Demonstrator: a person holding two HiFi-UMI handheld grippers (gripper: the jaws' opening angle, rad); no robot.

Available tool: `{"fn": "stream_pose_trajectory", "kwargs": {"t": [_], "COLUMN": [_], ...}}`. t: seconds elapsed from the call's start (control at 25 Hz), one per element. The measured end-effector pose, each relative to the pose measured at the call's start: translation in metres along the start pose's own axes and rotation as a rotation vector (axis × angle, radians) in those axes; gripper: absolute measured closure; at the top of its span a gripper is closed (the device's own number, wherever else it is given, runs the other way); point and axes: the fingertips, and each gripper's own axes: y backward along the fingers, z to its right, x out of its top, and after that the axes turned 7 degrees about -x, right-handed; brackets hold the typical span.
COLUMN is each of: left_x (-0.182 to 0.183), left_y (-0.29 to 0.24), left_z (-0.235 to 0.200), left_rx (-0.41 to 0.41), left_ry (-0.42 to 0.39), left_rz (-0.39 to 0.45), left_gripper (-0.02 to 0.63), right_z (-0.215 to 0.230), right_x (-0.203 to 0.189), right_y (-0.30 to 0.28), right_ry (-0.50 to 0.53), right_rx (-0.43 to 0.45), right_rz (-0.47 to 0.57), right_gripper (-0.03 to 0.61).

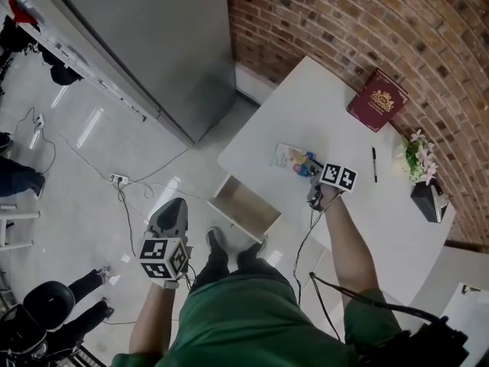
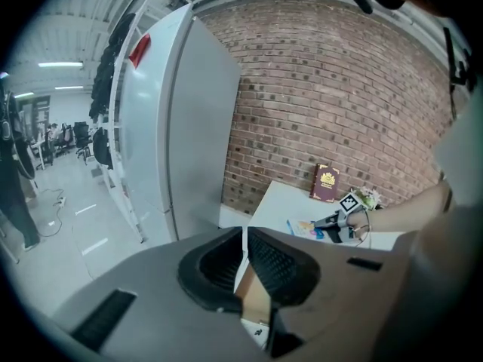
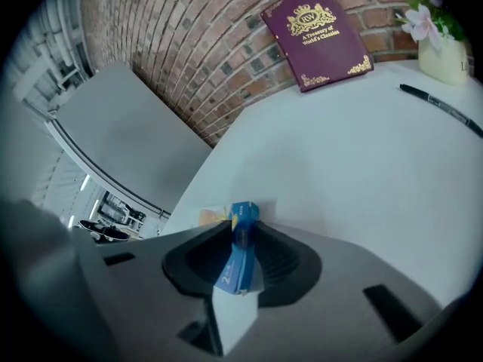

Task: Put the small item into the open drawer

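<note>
A small blue box (image 3: pixel 244 213) stands on edge between my right gripper's (image 3: pixel 241 256) jaws, which are shut on it just above the white table (image 3: pixel 339 164). In the head view that gripper (image 1: pixel 312 173) sits near the table's front edge with the blue box (image 1: pixel 304 168) at its tips, beside a printed card (image 1: pixel 287 156). The open drawer (image 1: pixel 246 207) juts out below that edge, with a brown bottom and nothing visible inside. My left gripper (image 1: pixel 172 206) hangs low over the floor, left of the drawer, its jaws shut and nothing in them (image 2: pixel 244 251).
A maroon book (image 1: pixel 377 100) leans on the brick wall at the table's back. A black pen (image 1: pixel 374 164) and a pot of flowers (image 1: pixel 419 159) lie to the right. A tall grey cabinet (image 1: pixel 137 37) stands to the left. Cables (image 1: pixel 114 178) trail over the floor.
</note>
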Motion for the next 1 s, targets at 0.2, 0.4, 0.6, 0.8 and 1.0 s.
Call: {"fn": "stream_pose_trajectory", "kwargs": {"t": [0.2, 0.4, 0.6, 0.8, 1.0], "left_x": [0.005, 0.007, 0.007, 0.007, 0.006], "left_y": [-0.011, -0.020, -0.027, -0.034, -0.040], "left_z": [0.009, 0.019, 0.025, 0.030, 0.036], "left_rx": [-0.030, -0.065, -0.094, -0.134, -0.179], "left_ry": [-0.022, -0.040, -0.047, -0.056, -0.064], "left_rz": [-0.012, -0.020, -0.028, -0.031, -0.032], "left_gripper": [0.595, 0.595, 0.595, 0.595, 0.595], "right_z": [-0.003, -0.006, -0.021, -0.043, -0.069], "right_x": [-0.006, -0.013, -0.012, -0.014, -0.021], "right_y": [0.005, 0.013, 0.029, 0.048, 0.068], "right_ry": [-0.056, -0.066, -0.055, -0.050, -0.052], "right_rx": [0.053, 0.082, 0.123, 0.169, 0.202], "right_rz": [-0.004, 0.021, 0.068, 0.107, 0.132], "right_gripper": [0.506, 0.526, 0.538, 0.543, 0.543]}}
